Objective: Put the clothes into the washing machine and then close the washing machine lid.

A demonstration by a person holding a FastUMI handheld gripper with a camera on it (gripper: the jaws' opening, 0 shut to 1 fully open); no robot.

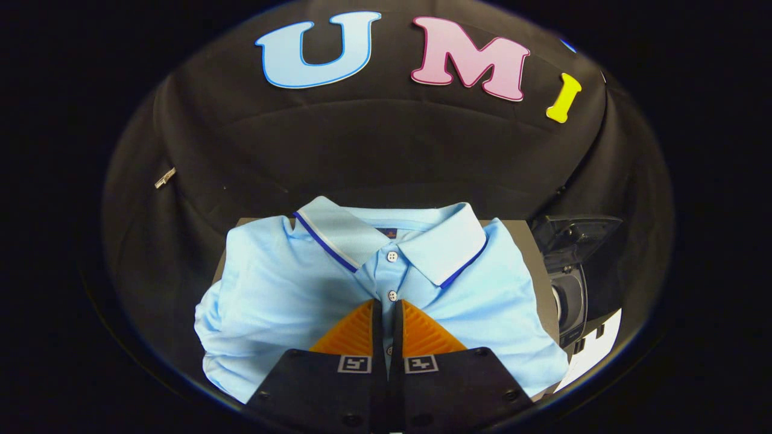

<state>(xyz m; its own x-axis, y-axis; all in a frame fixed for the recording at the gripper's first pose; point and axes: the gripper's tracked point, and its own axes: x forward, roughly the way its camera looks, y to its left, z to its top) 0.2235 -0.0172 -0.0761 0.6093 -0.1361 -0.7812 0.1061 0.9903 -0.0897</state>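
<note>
A light blue polo shirt (pixel 289 289) with a blue-trimmed white collar lies folded on a small grey table (pixel 523 235), collar away from me. My gripper (pixel 386 304) is over the shirt's button placket, fingertips just below the second button. The two fingers stand almost together with only a thin strip of the placket fabric between them, and small creases run to the tips. To the right of the table stands a small dark washing machine (pixel 570 301), its lid (pixel 579 238) raised and its round opening facing the shirt.
Black cloth walls close in the booth behind and to both sides. A white sheet (pixel 594 349) lies in front of the washing machine on the right. A small metal clip (pixel 164 178) hangs on the left wall.
</note>
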